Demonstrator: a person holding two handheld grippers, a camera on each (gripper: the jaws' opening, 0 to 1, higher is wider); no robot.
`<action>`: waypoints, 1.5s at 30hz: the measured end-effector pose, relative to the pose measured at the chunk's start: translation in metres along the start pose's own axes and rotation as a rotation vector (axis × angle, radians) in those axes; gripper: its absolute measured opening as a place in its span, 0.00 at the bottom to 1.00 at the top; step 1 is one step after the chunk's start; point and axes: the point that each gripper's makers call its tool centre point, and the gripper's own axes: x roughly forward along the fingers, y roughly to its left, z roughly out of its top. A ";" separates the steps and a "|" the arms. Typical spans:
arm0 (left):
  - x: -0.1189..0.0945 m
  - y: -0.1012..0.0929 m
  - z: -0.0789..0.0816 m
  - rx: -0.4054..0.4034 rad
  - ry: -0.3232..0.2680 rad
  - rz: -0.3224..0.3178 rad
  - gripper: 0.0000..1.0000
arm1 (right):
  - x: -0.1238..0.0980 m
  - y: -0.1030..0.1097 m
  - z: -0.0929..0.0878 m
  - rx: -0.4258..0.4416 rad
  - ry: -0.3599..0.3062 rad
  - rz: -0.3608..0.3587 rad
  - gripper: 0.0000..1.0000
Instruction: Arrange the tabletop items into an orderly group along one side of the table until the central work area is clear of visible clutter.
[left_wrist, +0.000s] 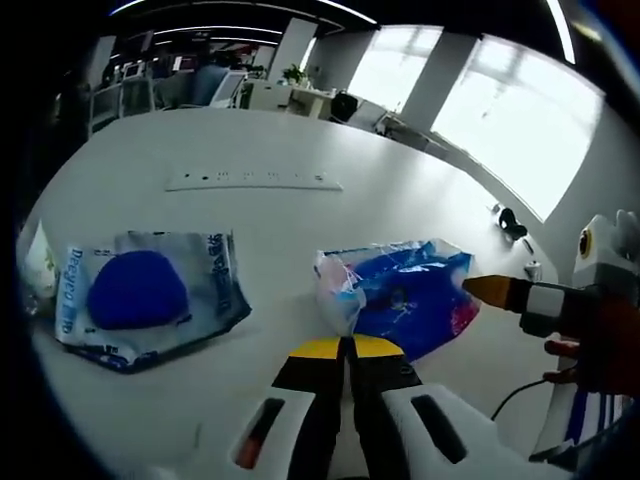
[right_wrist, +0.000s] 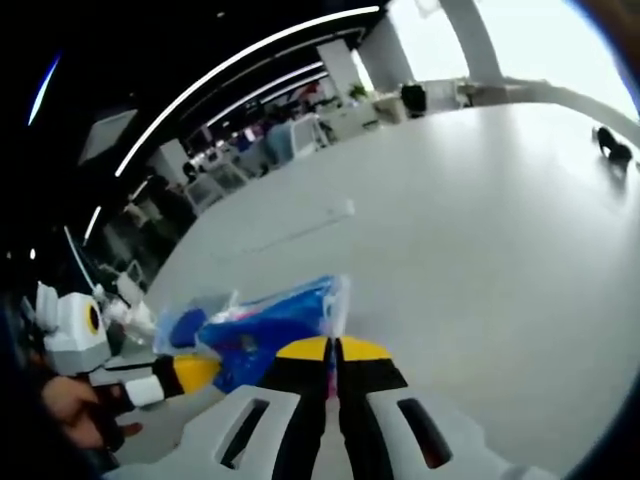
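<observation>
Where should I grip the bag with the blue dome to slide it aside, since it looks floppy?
Take the bag by its flat sealed edge nearest the left tool, coming in low along the table. The blue dome bulges in the middle, too wide and soft to pinch, while the clear border lies thin and flat.

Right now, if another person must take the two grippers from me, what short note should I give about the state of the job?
Left gripper: jaws shut, holding nothing, just short of the blue plastic bag.
Right gripper: jaws shut, empty, its tips at the same bag.
The bag lies mid-table. A second clear packet with a blue round item lies to its left, apart from it. A white flat strip lies further back on the white table; a small dark object sits near the far edge.
Done: nothing grouped yet.
Left: move all items to one side.
</observation>
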 end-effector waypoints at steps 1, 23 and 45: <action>0.000 0.002 0.001 -0.001 -0.002 0.003 0.00 | 0.001 0.002 0.001 -0.003 -0.001 0.002 0.00; 0.001 0.021 0.004 -0.043 0.008 0.030 0.00 | 0.019 0.015 0.002 -0.016 0.016 0.024 0.00; 0.012 0.042 0.013 -0.093 0.012 0.054 0.00 | 0.039 0.023 0.004 -0.013 0.029 0.057 0.00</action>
